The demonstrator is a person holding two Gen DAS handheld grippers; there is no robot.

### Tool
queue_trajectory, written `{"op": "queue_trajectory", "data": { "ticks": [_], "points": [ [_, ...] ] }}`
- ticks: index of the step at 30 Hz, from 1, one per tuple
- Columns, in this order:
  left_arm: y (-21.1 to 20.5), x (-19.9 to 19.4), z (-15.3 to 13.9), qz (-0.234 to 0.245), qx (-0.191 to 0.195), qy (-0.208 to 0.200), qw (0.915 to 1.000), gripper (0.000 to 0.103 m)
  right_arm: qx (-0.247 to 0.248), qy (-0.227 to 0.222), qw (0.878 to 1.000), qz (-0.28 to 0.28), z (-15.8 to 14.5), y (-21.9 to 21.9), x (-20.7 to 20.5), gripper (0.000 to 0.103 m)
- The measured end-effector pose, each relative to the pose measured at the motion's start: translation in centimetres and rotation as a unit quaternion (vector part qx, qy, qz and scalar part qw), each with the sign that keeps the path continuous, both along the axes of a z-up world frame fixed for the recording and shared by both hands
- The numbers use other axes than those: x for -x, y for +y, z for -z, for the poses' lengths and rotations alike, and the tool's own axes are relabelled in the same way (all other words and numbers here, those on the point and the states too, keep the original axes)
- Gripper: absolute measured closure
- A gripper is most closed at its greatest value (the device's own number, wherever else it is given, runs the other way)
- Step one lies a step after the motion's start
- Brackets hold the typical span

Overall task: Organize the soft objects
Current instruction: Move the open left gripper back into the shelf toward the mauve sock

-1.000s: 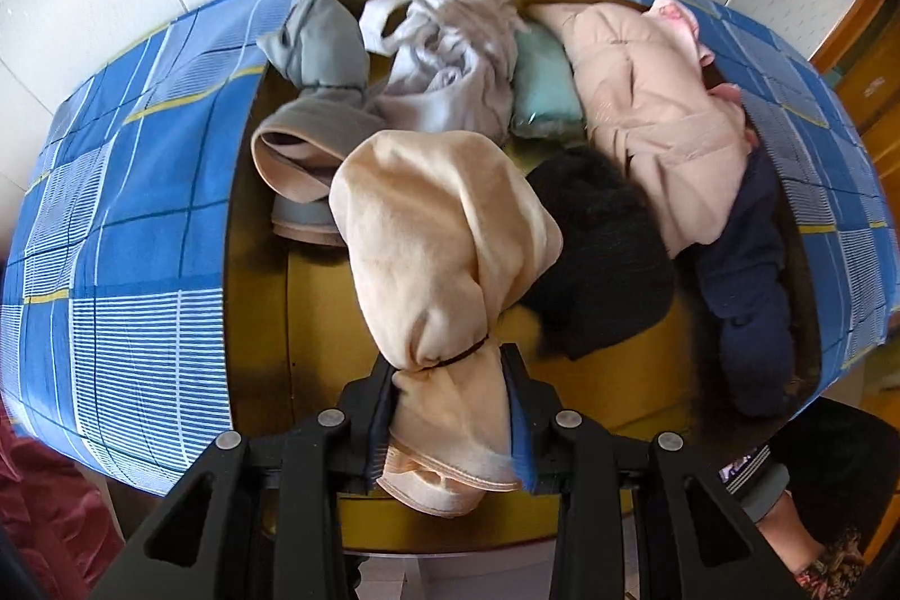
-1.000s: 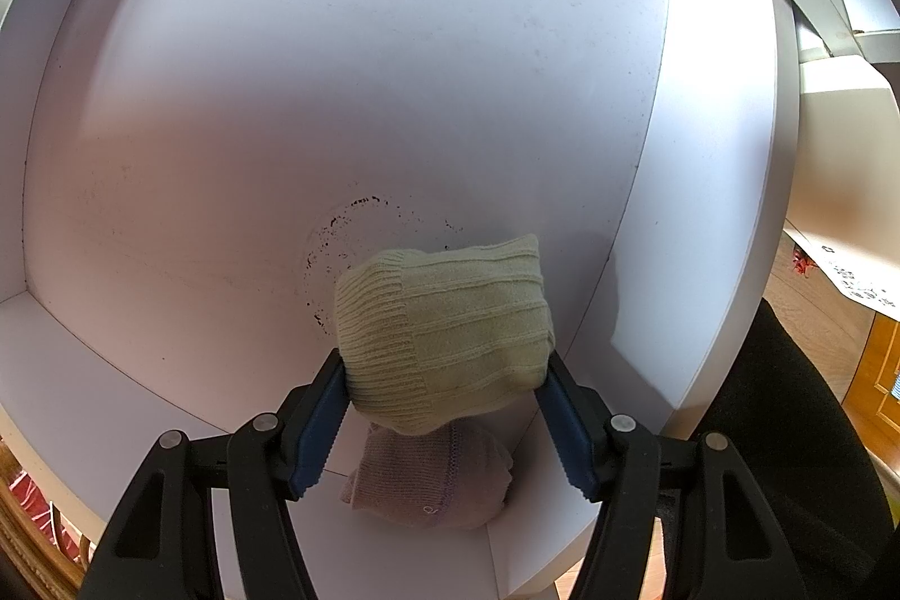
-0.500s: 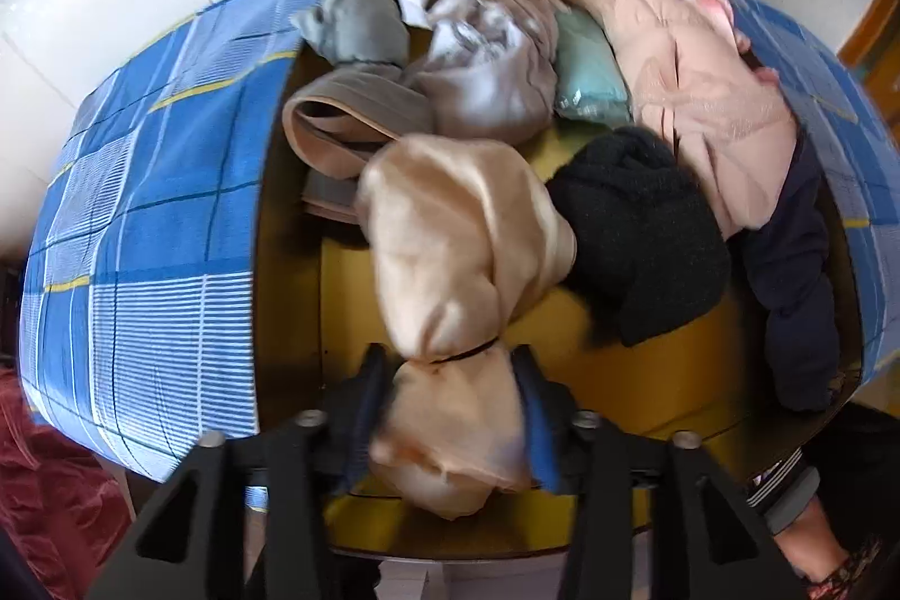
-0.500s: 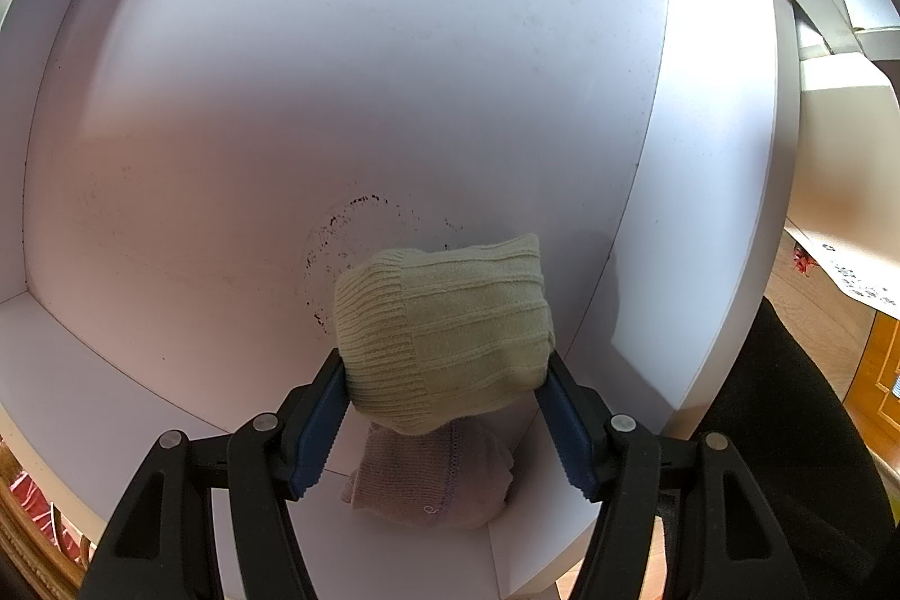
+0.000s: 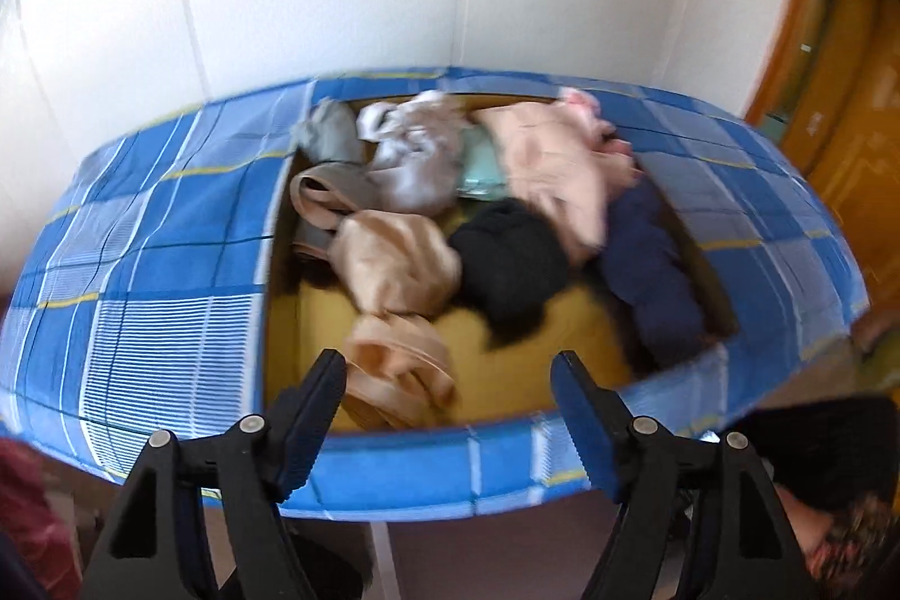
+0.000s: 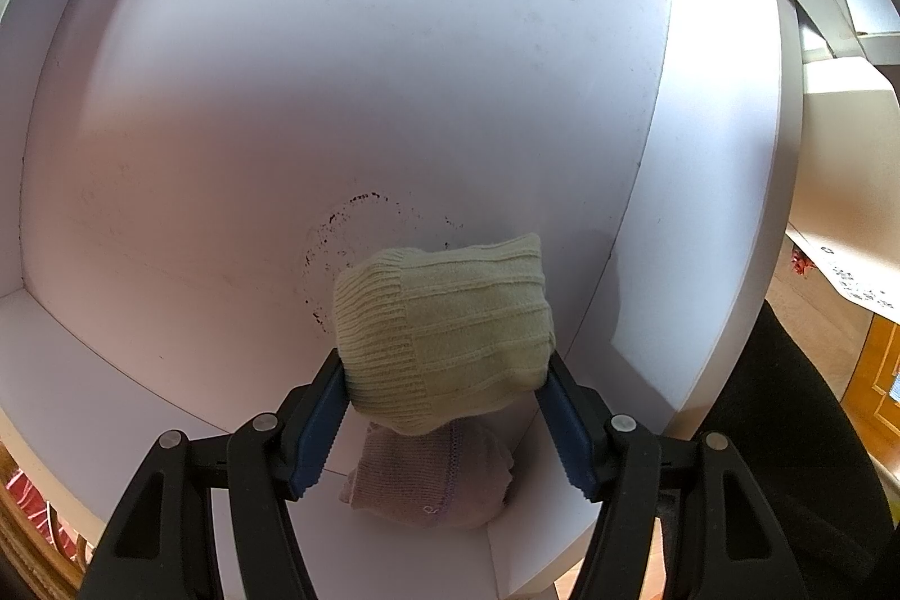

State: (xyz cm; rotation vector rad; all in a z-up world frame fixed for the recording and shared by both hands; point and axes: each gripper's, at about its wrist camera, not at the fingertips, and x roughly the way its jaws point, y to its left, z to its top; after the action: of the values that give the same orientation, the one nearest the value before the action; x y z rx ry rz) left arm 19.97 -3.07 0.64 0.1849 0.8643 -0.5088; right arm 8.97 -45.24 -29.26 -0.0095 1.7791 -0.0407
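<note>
Left wrist view: my left gripper (image 5: 450, 395) has just been opening and its jaws now stand apart with nothing between the pads; the beige bundle (image 5: 396, 288), tied with a dark band, lies free in the yellow box (image 5: 529, 364), its loose end just ahead of the left pad. Same box, catalogued: black knit piece (image 5: 509, 271) touching the bundle's right side; navy garment (image 5: 652, 279) along the right wall; pink garment (image 5: 557, 161), pale grey cloth (image 5: 413, 156) and grey item (image 5: 329, 133) toward the far edge. Blue checked cloth (image 5: 152, 262) surrounds the box. Picture is motion-blurred. Right wrist view: my right gripper (image 6: 444, 409) is clamped on a pale green ribbed knit roll (image 6: 444, 330), held inside a white shelf compartment (image 6: 337, 66). Pinkish-mauve knit roll (image 6: 427, 479) rests on the shelf floor directly beneath it, at the near right corner.
</note>
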Motion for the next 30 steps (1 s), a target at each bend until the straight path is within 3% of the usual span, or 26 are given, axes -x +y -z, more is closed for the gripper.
{"op": "queue_trajectory", "data": {
  "ticks": [5, 10, 21, 30],
  "points": [
    [-1.2, 3.8, 2.3, 0.055, 0.026, 0.03, 0.9977, 0.024, -0.002, -0.002, 1.0, 0.003, 0.0, 0.2, 0.2, 0.037],
    [-3.4, 6.7, 7.1, 0.093, -0.002, 0.071, 0.9931, 0.024, -0.001, -0.002, 1.0, 0.001, 0.0, 0.2, 0.3, 0.037],
    [-4.5, 9.3, 17.1, 0.082, -0.065, 0.163, 0.9811, 0.024, -0.006, -0.004, 1.0, 0.005, -0.2, 0.0, 0.2, 0.037],
    [-5.9, 10.1, 19.9, 0.101, -0.092, 0.189, 0.9724, 0.024, -0.007, -0.044, 0.999, -0.012, -1.4, 0.7, -1.2, 0.04]
  ]
}}
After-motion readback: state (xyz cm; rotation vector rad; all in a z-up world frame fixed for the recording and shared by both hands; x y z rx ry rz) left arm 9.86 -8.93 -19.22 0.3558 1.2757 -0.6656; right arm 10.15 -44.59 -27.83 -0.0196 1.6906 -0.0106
